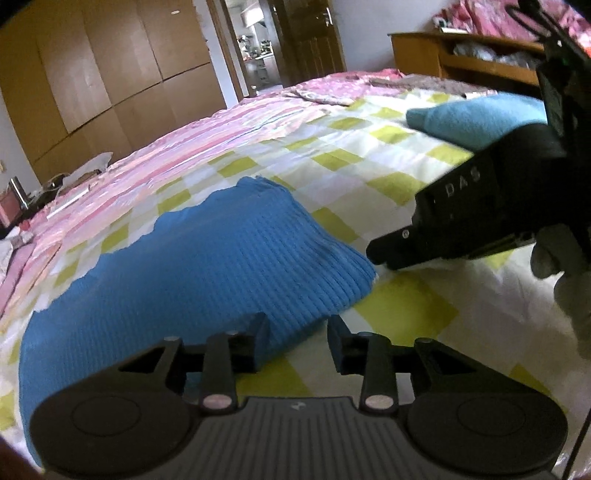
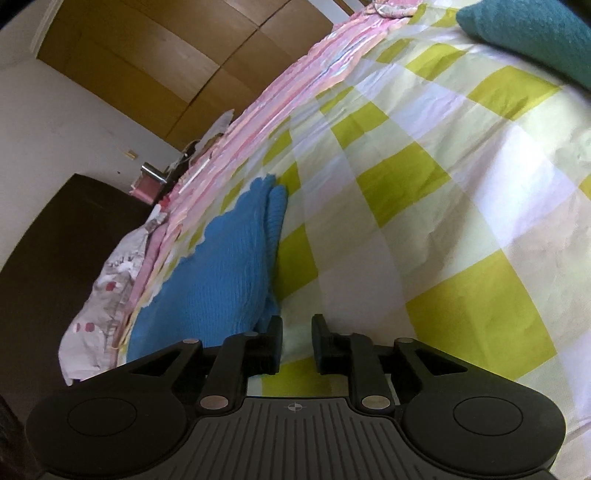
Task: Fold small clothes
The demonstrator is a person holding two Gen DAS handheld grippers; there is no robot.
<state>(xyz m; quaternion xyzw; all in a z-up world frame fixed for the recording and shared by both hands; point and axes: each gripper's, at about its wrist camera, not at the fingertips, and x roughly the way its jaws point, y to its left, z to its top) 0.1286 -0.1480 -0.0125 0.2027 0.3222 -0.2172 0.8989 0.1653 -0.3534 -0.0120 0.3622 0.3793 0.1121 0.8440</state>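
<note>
A folded blue ribbed knit garment (image 1: 221,266) lies on the bed's yellow-green and white checked sheet (image 1: 369,158). My left gripper (image 1: 297,336) is open at the garment's near right edge. Its left finger is over the knit, its right finger over bare sheet, and the pads press on nothing. My right gripper (image 1: 388,251), held by a gloved hand (image 1: 561,266), points at the garment's right corner from the right. In the right wrist view the right gripper (image 2: 297,332) stands slightly open over the sheet with nothing between its fingers. There the blue garment (image 2: 221,273) lies just to its left.
A folded teal knit cloth (image 1: 476,118) lies further back on the sheet, also at the top right as the teal cloth (image 2: 535,33). A pink striped quilt (image 1: 207,147) covers the bed's left side. Wooden wardrobe (image 1: 110,66), bedside clutter (image 1: 22,206), a patterned pillow (image 2: 110,277).
</note>
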